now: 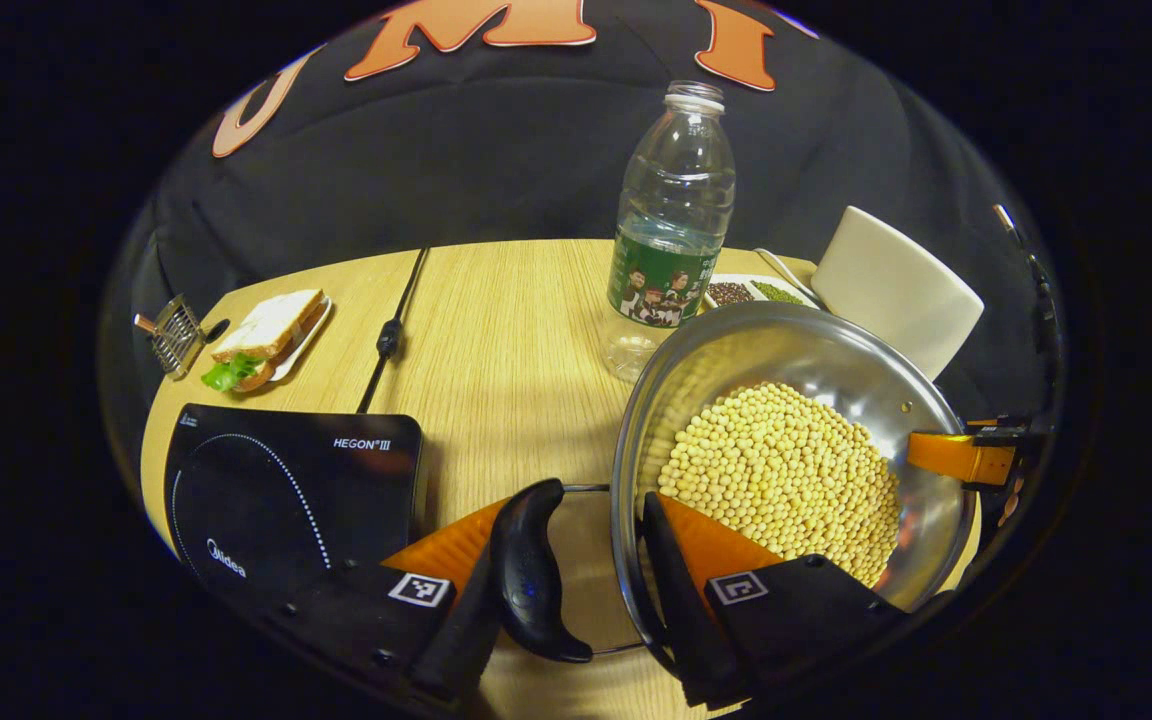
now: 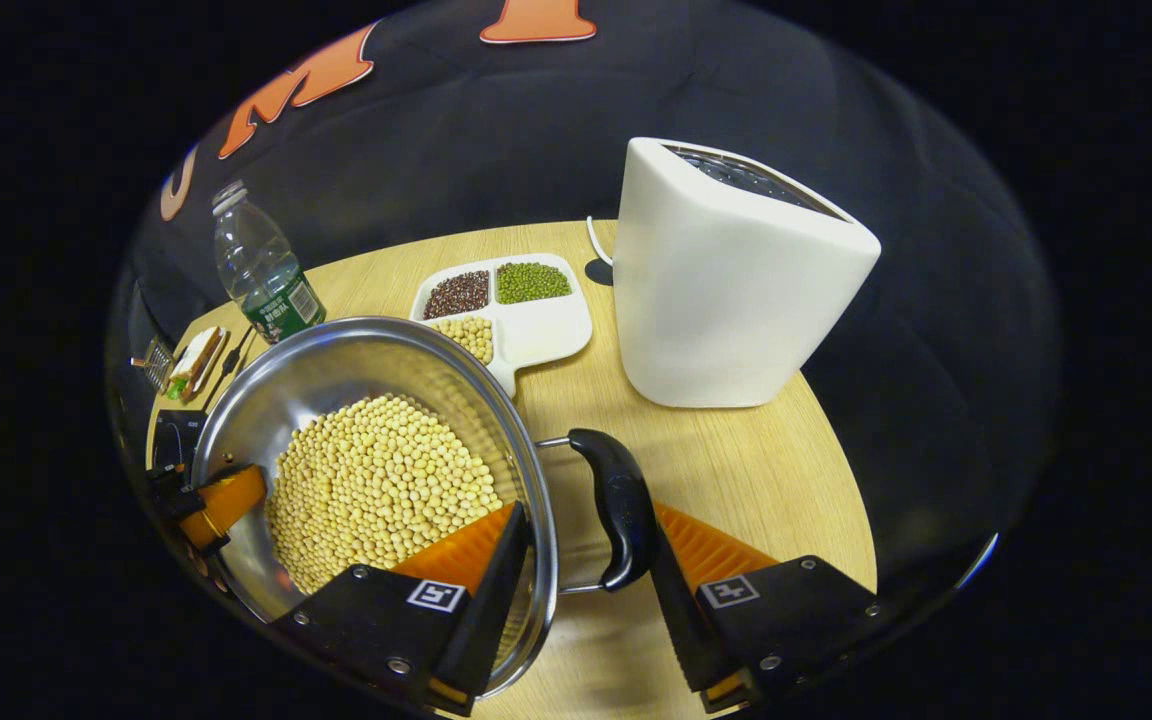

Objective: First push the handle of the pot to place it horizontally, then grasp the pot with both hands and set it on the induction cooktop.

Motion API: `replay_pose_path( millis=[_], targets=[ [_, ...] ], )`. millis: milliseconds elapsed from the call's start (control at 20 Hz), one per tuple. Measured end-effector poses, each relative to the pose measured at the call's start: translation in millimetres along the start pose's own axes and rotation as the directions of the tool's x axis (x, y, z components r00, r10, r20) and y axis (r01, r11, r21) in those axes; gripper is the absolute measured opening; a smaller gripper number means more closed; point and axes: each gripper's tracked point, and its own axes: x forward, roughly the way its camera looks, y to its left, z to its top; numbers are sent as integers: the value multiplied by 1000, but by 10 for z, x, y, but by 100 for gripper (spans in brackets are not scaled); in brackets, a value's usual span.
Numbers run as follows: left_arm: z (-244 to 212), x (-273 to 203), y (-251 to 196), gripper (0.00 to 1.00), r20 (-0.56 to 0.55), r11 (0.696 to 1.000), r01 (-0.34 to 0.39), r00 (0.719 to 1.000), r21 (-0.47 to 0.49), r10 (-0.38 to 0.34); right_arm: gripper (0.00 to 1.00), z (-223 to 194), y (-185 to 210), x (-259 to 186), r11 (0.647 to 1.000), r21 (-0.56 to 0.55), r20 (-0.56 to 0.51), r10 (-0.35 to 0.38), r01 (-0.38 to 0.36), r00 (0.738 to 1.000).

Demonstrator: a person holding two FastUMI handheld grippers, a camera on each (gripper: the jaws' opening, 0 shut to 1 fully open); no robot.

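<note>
**Both handles bracketed, cooktop waits off to the left**

The pot (image 1: pixel 786 450), loaded with soybeans (image 1: pixel 781 480), sits on the table (image 1: pixel 506 330) between the two tools. The left hand-held gripper (image 1: pixel 586 560) straddles the pot's left handle (image 1: pixel 531 570): one finger outside the handle, the other inside the rim, jaws fairly narrow but I can't tell if both press yet. The right hand-held gripper (image 2: pixel 576 570) does the mirror job on the right handle (image 2: pixel 616 505), one finger inside the wall, one beyond the handle; grip likewise uncertain.

Here's what matters: the handles lie level, on a line running gripper to gripper, and the induction cooktop (image 1: pixel 286 490) lies just beside the pot on the left gripper's side. So the carry should go leftward, left hand leading. The water bottle (image 1: pixel 671 230) stands close behind the rim, and a tilt would likely spill beans.
</note>
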Motion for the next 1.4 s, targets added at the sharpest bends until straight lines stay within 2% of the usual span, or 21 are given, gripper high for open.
replay_pose_path(
  millis=[100, 150, 200, 250, 300, 350, 400, 650, 750, 800, 850, 900, 1000, 1250, 1400],
  targets=[
    [19, 14, 6, 78, 12, 1000, 1, 1000, -1, -1, 70, -57, 22, 30, 999, 33, -25, 35, -34, 999],
    [43, 16, 17, 78, 24, 1000, -2, 1000, -9, 2, 66, -50, 35, 44, 997, 61, -16, 43, -42, 999],
    [51, 13, 18, 75, 34, 1000, -6, 999, -15, 7, 68, -46, 25, 33, 997, 68, -12, 45, -44, 999],
    [55, 9, 28, 77, 37, 1000, -13, 999, -15, 13, 60, -45, 22, 29, 997, 61, -1, 42, -42, 999],
    [74, 16, 31, 77, 47, 1000, -18, 999, -11, 19, 64, -48, 23, 39, 998, 56, 6, 37, -37, 999],
    [82, 31, 23, 75, 49, 1000, -21, 999, -6, 21, 58, -45, 19, 29, 998, 57, 15, 30, -31, 999],
    [88, 19, 30, 76, 60, 1000, -22, 998, -1, 22, 62, -51, 23, 14, 998, 59, 17, 24, -25, 1000],
    [96, -31, 60, 74, 65, 999, -16, 998, -42, 19, 59, -52, 42, -116, 999, 46, 38, -8, 6, 999],
    [170, -151, 83, 74, 93, 999, -15, 996, -42, 19, 59, -19, 35, -232, 999, 45, 62, -15, 13, 998],
    [203, -212, 105, 74, 104, 999, -16, 994, -34, 20, 55, -14, 49, -319, 999, 48, 71, -16, 13, 997],
    [242, -295, 118, 72, 116, 999, -18, 993, -33, 22, 55, 3, 66, -400, 999, 51, 81, -15, 11, 997],
    [290, -361, 131, 74, 129, 999, -20, 991, -29, 23, 58, 8, 76, -452, 999, 52, 88, -13, 9, 996],
    [327, -508, 185, 72, 144, 999, -23, 989, -31, 27, 59, 5, 122, -587, 998, 56, 105, -12, 7, 994],
    [389, -866, 411, 74, 175, 999, -30, 984, -38, 36, 59, -2, 352, -960, 999, 54, 146, -3, -5, 989],
    [401, -1081, 593, 74, 189, 998, -41, 981, -36, 47, 58, 2, 410, -952, 999, 41, 165, 17, -24, 986]
  ],
)
